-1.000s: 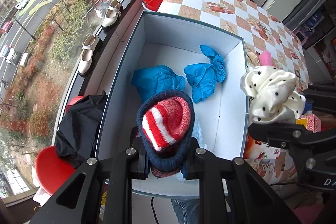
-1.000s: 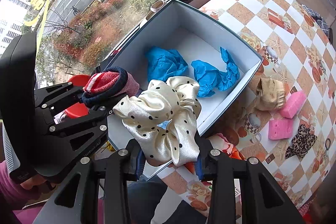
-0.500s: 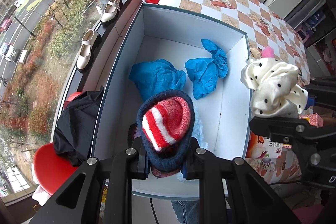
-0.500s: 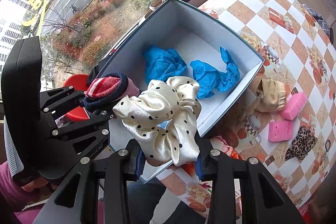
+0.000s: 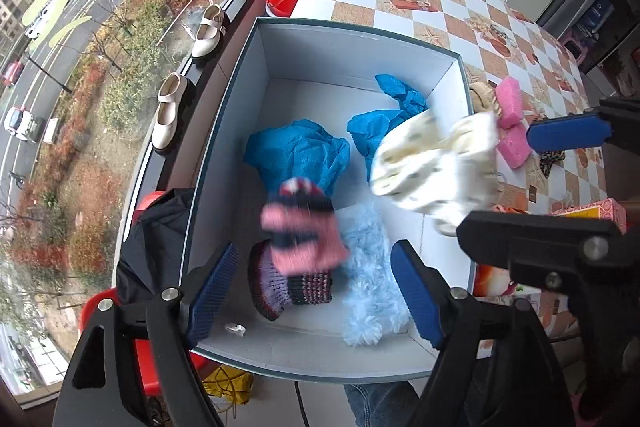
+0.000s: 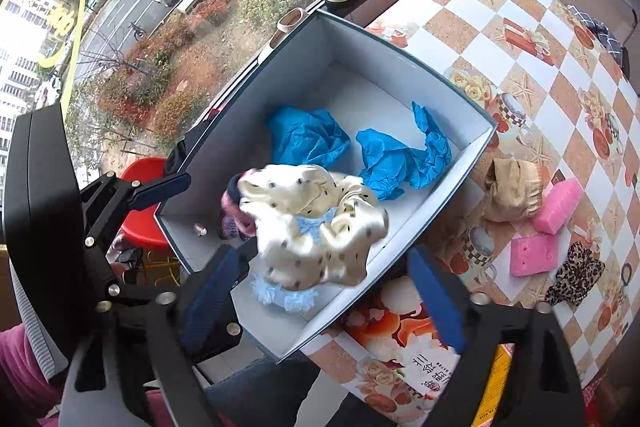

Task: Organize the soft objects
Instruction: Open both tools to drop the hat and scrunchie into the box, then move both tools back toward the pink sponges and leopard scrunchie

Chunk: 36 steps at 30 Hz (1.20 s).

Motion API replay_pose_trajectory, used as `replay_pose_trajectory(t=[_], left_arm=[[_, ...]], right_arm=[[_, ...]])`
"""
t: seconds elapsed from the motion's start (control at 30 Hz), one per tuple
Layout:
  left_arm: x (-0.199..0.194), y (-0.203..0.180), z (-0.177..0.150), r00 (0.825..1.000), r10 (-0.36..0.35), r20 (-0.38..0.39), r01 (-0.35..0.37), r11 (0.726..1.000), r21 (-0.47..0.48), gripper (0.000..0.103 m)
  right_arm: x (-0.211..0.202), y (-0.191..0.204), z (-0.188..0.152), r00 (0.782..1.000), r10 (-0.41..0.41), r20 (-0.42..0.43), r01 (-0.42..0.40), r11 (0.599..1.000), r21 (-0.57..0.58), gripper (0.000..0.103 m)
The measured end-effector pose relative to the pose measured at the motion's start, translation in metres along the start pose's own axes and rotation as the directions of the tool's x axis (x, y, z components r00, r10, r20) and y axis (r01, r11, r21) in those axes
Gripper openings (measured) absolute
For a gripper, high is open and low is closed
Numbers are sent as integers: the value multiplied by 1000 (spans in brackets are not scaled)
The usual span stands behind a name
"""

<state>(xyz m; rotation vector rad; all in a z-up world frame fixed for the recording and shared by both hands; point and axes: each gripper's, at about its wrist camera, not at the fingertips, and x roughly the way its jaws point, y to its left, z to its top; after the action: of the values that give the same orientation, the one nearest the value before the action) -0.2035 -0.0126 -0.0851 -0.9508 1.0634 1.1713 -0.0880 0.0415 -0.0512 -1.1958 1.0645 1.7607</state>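
Upside-down Chinese characters, floral packet [image 6: 404,343]

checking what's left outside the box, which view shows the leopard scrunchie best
Right wrist view: the leopard scrunchie lies whole on the table beside the pink sponges. The left wrist view shows only a sliver under the right gripper's pad.

- scrunchie [image 6: 316,223]: glossy cream satin, dark dots.
- hat [image 5: 300,227]: coarse knit wool, striped red, pink and navy.
- fluffy cloth [image 5: 372,267]: pale blue, shaggy pile.
- blue wads [image 6: 308,137]: thin, matt, crinkled sheet.
- box [image 5: 352,55]: matt card, white inside.
- pads [image 5: 416,293]: blue ribbed rubber on matt black plastic fingers.
- sponges [image 6: 534,253]: pink, porous.
- tablecloth [image 6: 520,7]: glossy printed plastic.
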Motion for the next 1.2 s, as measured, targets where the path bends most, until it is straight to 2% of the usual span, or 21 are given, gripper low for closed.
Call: replay_pose_trajectory(t=[0.03, 0.13, 0.23, 0.33, 0.47, 0.67, 0.8, 0.9, 1.0, 1.07, 1.2], left_arm=[[3, 0, 1, 1000, -7, -17, 7, 1000, -3, 82], [7, -3, 5, 998, -29, -64, 29, 1000, 0, 82], [-9, -16, 17, 994, -98, -46, 99, 995, 23, 82], [-26, -41, 34, 994, -106, -4, 106, 989, 100, 82], [-35, -80, 56, 991, -134, 15, 129, 977, 167, 82], [-23, -130, 75, 990, -137, -44, 144, 966, 214, 82], [-7, -151, 83, 982, -144, -120, 165, 968, 190, 82], [2, -161, 87, 981, -127, -148, 151, 975, 165, 82], [6, -165, 89, 981, -109, -160, 130, 983, 127, 82], [9, -165, 90, 982, -94, -166, 111, 989, 99, 82], [8, -162, 89, 985, -68, -159, 74, 997, 29, 82]], right_arm=[[-2, -4, 0, 1000, -11, -2, 11, 1000, 17, 100], [-12, -20, -2, 1000, 13, -6, -13, 996, 94, 100], [-32, -44, -14, 999, 32, 2, -32, 983, 180, 100], [-56, -75, -32, 999, 28, 17, -31, 966, 257, 100], [-87, -128, -59, 999, -8, 33, -4, 931, 365, 100], [-101, -210, -87, 996, -91, -5, 83, 888, 453, 102], [-82, -250, -91, 992, -114, -59, 129, 897, 422, 102], [-58, -263, -81, 992, -101, -73, 120, 929, 351, 102], [-24, -260, -61, 995, -47, -83, 66, 966, 250, 102], [2, -254, -47, 993, -41, -111, 60, 984, 168, 102], [52, -243, -26, 987, -25, -158, 31, 999, 41, 102]])
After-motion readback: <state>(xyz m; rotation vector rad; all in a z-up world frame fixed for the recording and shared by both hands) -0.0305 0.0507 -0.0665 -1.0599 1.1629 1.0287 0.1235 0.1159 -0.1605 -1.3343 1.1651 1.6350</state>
